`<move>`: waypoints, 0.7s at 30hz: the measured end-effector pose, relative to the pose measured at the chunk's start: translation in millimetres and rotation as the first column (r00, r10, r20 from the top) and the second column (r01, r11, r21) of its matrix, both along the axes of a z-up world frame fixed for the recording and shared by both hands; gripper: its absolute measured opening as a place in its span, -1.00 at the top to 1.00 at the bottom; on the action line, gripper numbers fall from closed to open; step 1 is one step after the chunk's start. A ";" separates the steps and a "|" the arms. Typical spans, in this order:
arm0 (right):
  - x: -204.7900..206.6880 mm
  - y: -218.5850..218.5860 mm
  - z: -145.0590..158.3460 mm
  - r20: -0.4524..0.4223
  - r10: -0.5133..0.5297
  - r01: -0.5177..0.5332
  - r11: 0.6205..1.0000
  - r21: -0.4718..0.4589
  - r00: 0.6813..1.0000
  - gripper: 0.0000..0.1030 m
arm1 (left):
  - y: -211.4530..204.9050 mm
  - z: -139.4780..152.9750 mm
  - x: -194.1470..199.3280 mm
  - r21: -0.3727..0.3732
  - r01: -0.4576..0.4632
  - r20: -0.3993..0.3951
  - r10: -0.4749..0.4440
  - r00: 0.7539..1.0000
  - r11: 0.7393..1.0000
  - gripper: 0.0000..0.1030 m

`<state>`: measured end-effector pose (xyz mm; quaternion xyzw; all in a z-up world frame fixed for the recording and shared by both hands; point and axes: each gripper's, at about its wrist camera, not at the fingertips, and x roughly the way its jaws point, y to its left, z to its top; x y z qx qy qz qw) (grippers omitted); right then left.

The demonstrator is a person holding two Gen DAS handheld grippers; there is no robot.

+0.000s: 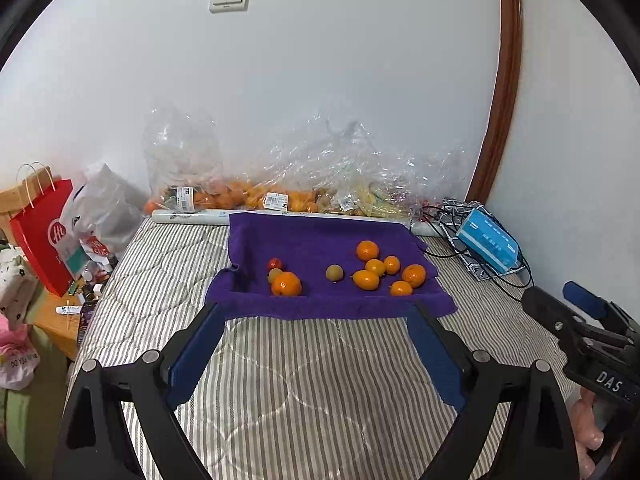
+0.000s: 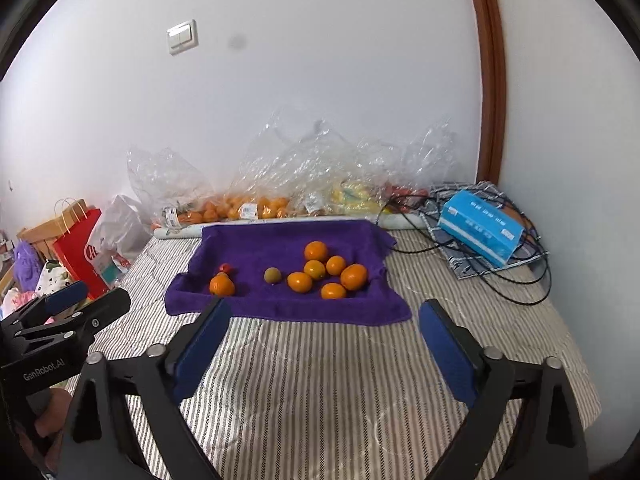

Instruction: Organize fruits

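Fruit is seen on a purple towel (image 1: 320, 240) laid at the far, wall-side edge of the bed (image 1: 300, 368). A cluster of oranges (image 1: 384, 272) lies toward the towel's right edge; a large orange (image 1: 286, 284), a small red fruit (image 1: 275, 263) and a greenish fruit (image 1: 334, 273) lie apart. Left gripper (image 1: 316, 320) and right gripper (image 2: 326, 322) are held short of the towel, fingers spread, nothing pinched. Whether sorting is finished cannot be judged. Any grasp is best made from above, one fruit at a time, lightly.
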<state>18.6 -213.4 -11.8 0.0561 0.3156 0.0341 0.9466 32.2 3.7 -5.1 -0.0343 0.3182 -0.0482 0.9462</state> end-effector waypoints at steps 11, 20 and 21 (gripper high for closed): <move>-19.6 2.1 11.5 0.027 0.003 -0.002 0.999 -0.037 1.000 -0.99 | -3.6 4.5 -14.2 0.003 -0.001 0.012 0.001 1.000 1.000 -0.81; -21.5 0.6 10.7 0.027 -0.005 0.007 0.999 -0.045 1.000 -0.99 | -3.3 3.6 -14.6 0.001 -0.005 0.008 0.005 1.000 1.000 -0.81; -21.6 0.3 10.1 0.027 -0.008 0.009 0.999 -0.046 1.000 -0.99 | -3.5 3.7 -14.6 0.001 -0.006 0.007 0.006 1.000 1.000 -0.81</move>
